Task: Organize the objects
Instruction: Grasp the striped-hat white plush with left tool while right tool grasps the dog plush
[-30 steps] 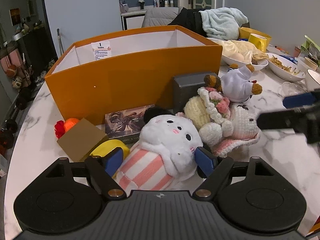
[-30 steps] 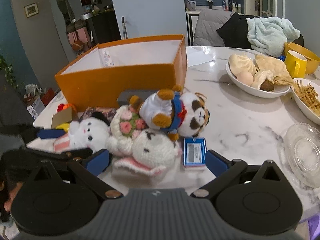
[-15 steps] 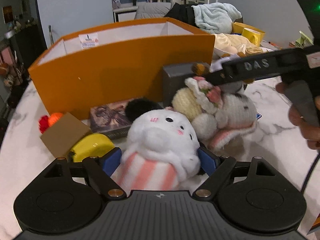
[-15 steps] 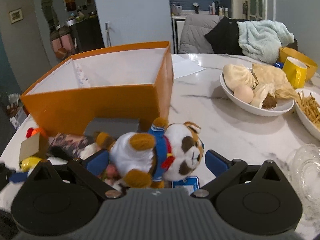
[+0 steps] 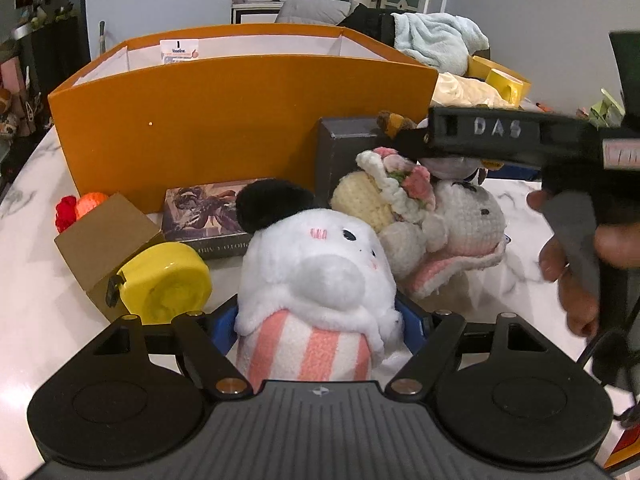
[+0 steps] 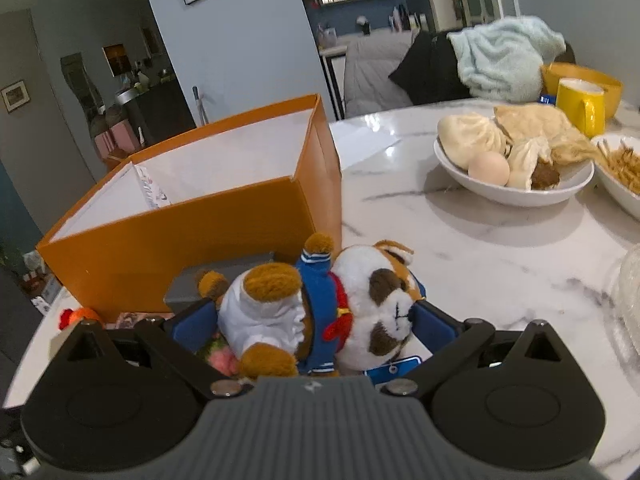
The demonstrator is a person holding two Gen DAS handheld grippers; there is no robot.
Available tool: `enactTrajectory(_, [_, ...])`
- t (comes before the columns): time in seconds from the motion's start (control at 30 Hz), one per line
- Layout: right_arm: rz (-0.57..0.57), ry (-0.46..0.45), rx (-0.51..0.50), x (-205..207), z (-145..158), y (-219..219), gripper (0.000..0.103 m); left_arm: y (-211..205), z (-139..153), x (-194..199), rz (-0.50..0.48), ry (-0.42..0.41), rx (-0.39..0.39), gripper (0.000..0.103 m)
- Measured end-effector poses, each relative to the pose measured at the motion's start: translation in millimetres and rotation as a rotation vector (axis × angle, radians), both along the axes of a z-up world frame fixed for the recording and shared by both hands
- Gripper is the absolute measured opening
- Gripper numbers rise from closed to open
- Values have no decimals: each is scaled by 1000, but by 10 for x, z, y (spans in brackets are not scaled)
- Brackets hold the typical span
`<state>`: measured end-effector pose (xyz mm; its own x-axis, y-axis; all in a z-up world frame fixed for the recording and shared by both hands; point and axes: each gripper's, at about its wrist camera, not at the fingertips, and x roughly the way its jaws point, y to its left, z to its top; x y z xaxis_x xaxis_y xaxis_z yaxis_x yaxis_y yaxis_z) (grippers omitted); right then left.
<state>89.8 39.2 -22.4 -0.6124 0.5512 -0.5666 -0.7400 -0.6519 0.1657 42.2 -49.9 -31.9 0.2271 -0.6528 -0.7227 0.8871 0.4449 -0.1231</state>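
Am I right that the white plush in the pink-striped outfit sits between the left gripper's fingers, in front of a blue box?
Not quite: the box is orange, not blue, as the left wrist view shows. The white plush does sit between the left gripper's closing fingers, in front of it.

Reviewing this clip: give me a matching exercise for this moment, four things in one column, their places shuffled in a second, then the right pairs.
Things:
1. white plush
2. dog plush
3. yellow mug
4. yellow tape measure

Places:
A. between the right gripper's fingers
B. against a brown cardboard box
C. between the left gripper's fingers, whose jaws are closing
D. far side of the table, behind the food bowl

Pairs: 1-C, 2-A, 3-D, 4-B
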Motion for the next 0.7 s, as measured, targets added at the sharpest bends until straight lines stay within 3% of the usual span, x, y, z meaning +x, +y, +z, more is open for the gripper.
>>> enactTrajectory(0.1, [-2,-31,38,-34,-42,-53,101,-2,-10,6,-1,8,-3,89])
enactTrajectory(0.17, [-3,-24,60,-10,-60,-83,94,16,-9,0,2,13,-8,87])
enactTrajectory(0.37, [18,16,31,150,-45,-79,88,77,4,50,42,77,-28,83])
enactTrajectory(0.7, [77,127,44,525,195,-341,88,324,178,0,92,68,-77,83])
